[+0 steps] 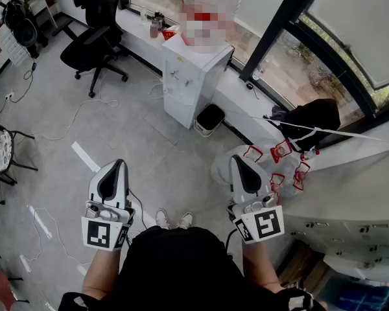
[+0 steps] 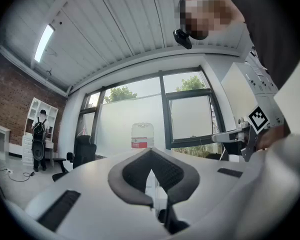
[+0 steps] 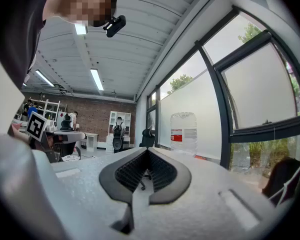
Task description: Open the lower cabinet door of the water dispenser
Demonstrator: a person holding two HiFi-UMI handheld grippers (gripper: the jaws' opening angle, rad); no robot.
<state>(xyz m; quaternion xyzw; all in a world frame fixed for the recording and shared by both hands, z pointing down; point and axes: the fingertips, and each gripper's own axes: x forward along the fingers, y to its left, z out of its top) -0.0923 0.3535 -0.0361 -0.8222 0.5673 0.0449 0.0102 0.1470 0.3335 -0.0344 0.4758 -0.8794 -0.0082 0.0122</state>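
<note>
- Target ahead: the water dispenser [image 1: 189, 86] stands well apart from both grippers, with open floor between us.
- The lower cabinet door [image 1: 177, 109] is the bottom part of its front face, below the taps. Its long axis is upright, and the face looks turned toward me and a bit to my left.
- I can't make out a handle or the opening edge from here.
- The left gripper [image 1: 117, 166] has its jaws pressed together with nothing between them. In the left gripper view the bottle [image 2: 142, 135] on top of the dispenser sits almost dead on its axis.
- The right gripper [image 1: 238, 161] also has its jaws pressed together and holds nothing. In its own view the bottle lies right of the jaw line.
- In the head view the dispenser falls between the two grippers, slightly closer to the right one.
- My read: either gripper needs a long reach forward and down, and its jaws must spread before any grab.
- A black bin [image 1: 209, 118] stands just beside the dispenser on the right gripper's side. The left side looks like the freer approach.
</note>
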